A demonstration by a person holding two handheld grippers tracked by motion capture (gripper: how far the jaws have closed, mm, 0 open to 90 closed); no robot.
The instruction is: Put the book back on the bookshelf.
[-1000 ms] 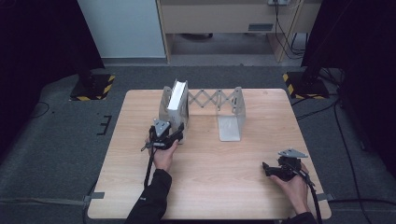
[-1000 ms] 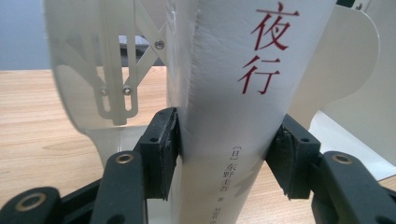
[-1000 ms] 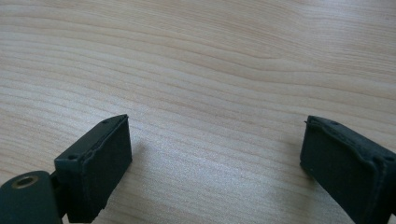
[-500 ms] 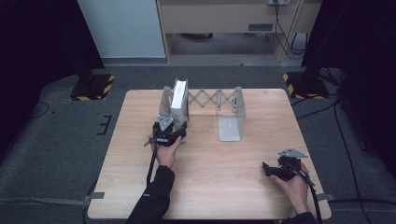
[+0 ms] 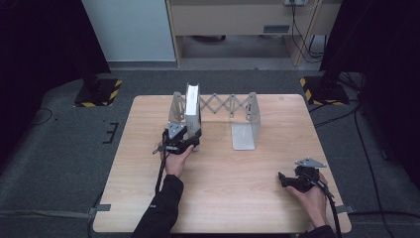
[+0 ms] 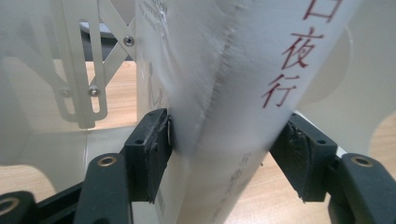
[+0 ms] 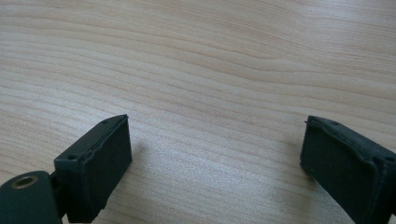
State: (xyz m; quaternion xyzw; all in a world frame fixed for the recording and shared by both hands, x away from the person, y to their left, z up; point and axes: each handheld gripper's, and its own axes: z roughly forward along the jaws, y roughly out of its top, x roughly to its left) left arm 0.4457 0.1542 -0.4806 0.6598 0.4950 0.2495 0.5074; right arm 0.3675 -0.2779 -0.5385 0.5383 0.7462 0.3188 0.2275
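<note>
On a light wooden table [image 5: 237, 198] ringed by dark grey carpet, a white book [image 5: 192, 111] is standing upright at the left end of a metal expanding book rack [image 5: 237, 116]. The left gripper [image 5: 184, 141] is closing its jaws around the book's lower edge; in the left gripper view one pad [image 6: 148, 149] is pressing the cover while the other is sitting beside the spine, which is bearing red characters. The right gripper [image 5: 283, 179] is resting near the table's right front corner, well apart from the rack, its jaws spread wide over bare wood and holding nothing.
</note>
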